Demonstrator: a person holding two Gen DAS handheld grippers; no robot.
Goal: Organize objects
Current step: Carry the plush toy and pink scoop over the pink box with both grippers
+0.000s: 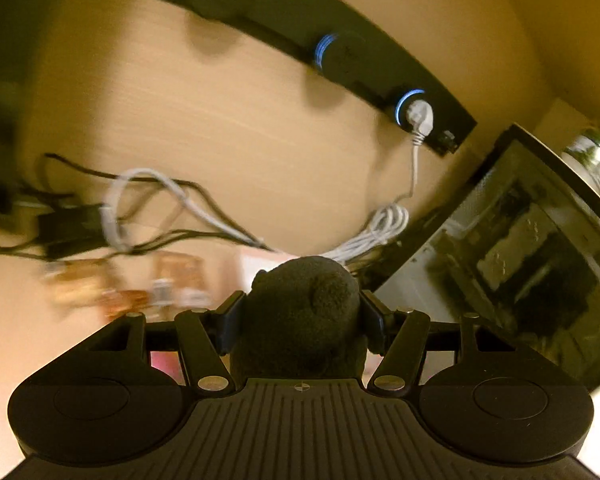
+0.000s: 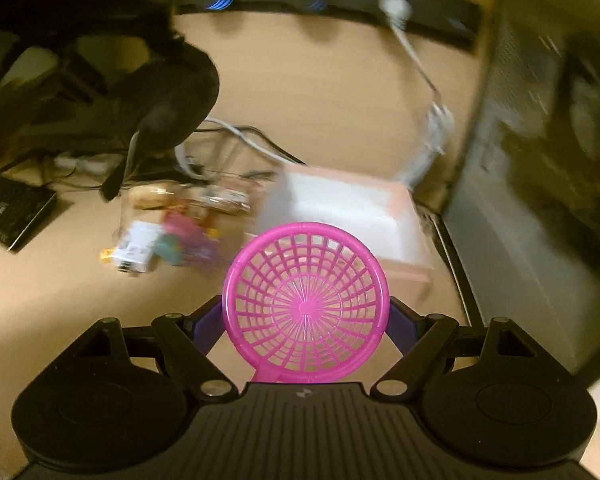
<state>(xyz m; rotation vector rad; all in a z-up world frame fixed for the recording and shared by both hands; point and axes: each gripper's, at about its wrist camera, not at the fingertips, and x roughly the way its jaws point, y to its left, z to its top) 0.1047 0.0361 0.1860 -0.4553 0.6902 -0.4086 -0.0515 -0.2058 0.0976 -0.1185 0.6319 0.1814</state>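
Pink basket, a round plastic one with an open lattice, sits clamped between the blue pads of the right gripper, its hollow facing the camera and its rim pressed on both sides by the fingers. Beyond the basket, and partly hidden by it, lies a shallow pink-edged white box on the tan desk. To the left of that box a blurred heap of small items rests on the desk, among them a white block and something teal and purple; they are too smeared to name. Farther left of the box stands a black keyboard, and above it a dark pair of headphones. In the left wrist view, the left gripper is clenched on a dark fuzzy soft toy with a small round ear, the pads touching it on both sides. Behind the toy, a coiled white cable runs up to a plug in a black power strip at the back of the desk. A glass-sided computer case stands to the right.
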